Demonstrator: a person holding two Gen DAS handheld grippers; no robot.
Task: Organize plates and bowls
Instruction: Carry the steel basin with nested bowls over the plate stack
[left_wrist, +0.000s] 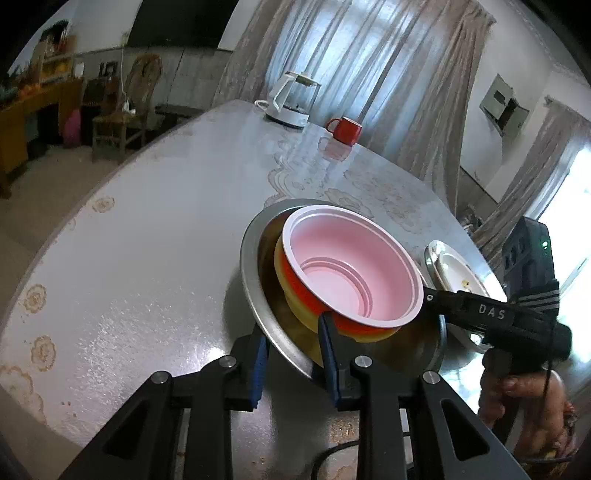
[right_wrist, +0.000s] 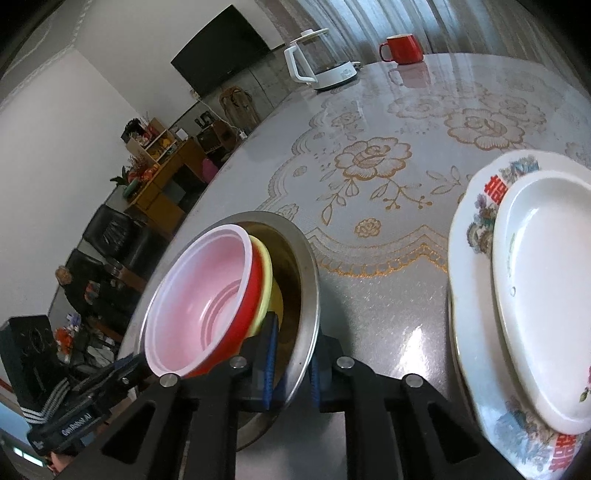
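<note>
Both grippers angle downward. The left gripper (left_wrist: 291, 347) has its jaws narrowly parted; the right gripper (right_wrist: 291, 363) has its jaws almost closed.

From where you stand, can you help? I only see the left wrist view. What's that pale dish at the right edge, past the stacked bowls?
Observer: It's two dishes. A plain white plate lies on a larger flowered plate with red characters on its rim.
Operator: And the other tongs? Their tips are hidden behind the pink bowl for me.
Observer: The right tongs are clamped on the metal bowl rim, with one finger inside and one outside.
</note>
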